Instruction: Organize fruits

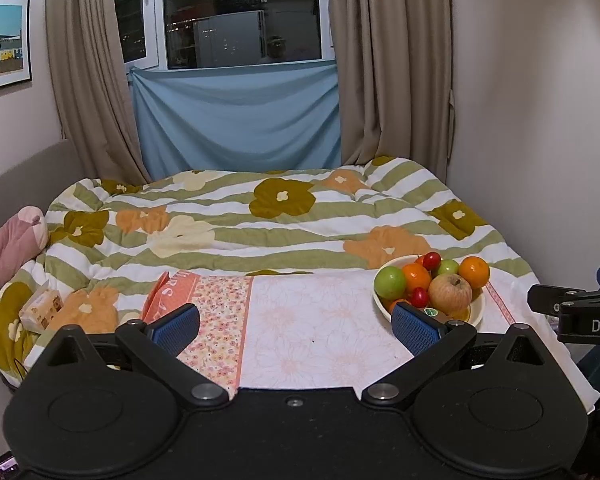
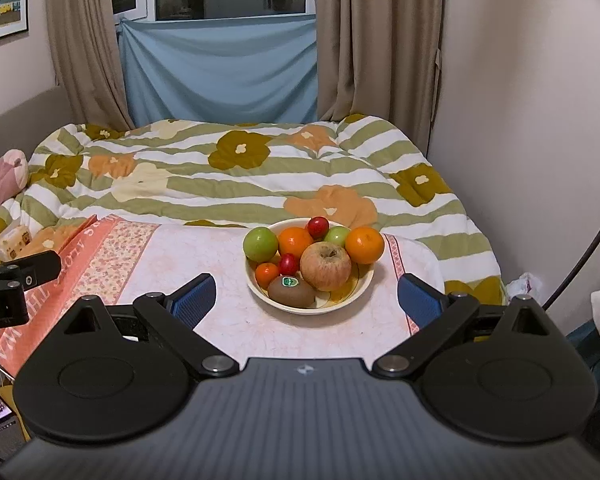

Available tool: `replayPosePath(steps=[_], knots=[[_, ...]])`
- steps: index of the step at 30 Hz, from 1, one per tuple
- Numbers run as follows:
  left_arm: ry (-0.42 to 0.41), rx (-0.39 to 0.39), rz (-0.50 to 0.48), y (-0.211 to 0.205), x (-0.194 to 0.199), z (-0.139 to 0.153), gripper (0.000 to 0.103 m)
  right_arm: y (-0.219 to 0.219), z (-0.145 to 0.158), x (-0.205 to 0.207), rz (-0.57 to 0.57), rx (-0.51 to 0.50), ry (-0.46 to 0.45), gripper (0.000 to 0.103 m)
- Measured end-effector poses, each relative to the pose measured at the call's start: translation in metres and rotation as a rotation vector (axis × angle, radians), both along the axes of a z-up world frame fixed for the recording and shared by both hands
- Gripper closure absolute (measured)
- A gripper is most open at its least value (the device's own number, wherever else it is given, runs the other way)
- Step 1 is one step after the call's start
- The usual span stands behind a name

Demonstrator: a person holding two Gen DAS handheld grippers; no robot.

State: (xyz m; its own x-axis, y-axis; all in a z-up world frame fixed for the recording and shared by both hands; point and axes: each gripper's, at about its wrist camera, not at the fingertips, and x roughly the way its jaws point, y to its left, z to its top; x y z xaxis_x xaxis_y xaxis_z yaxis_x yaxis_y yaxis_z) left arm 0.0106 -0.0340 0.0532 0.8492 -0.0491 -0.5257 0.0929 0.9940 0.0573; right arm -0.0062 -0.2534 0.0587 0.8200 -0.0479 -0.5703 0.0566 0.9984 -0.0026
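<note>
We see a cream bowl (image 2: pixel 358 296) piled with fruit, standing on a pale floral cloth (image 2: pixel 228 320) spread over the bed. Taking the bowl as our landmark: inside it, a large reddish apple (image 2: pixel 325 266) sits at the centre, a kiwi (image 2: pixel 291 291) with a green sticker lies at the near rim, and a green apple (image 2: pixel 261 244) rests at the far left. An orange (image 2: pixel 365 245) perches on the far right rim, and two small red fruits (image 2: pixel 318 227) sit among the rest. Beyond the bowl lies the striped flowered quilt (image 2: pixel 236 168).

Our right hand-held gripper (image 2: pixel 306 300) hovers just before the bowl, its fingers spread wide and holding nothing. Our left hand-held gripper (image 1: pixel 296 326) hangs to the left of the bowl, also spread wide and empty, its right finger (image 1: pixel 414 326) overlapping the bowl's near rim in view.
</note>
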Motion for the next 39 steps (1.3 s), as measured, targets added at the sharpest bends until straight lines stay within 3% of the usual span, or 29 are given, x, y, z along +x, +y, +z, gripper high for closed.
replayPosePath(steps=[39], knots=[[0.004, -0.011, -0.004, -0.0011, -0.0015, 0.0026, 0.0, -0.0011, -0.0021, -0.0033, -0.013, 0.014, 0.007, 0.0]])
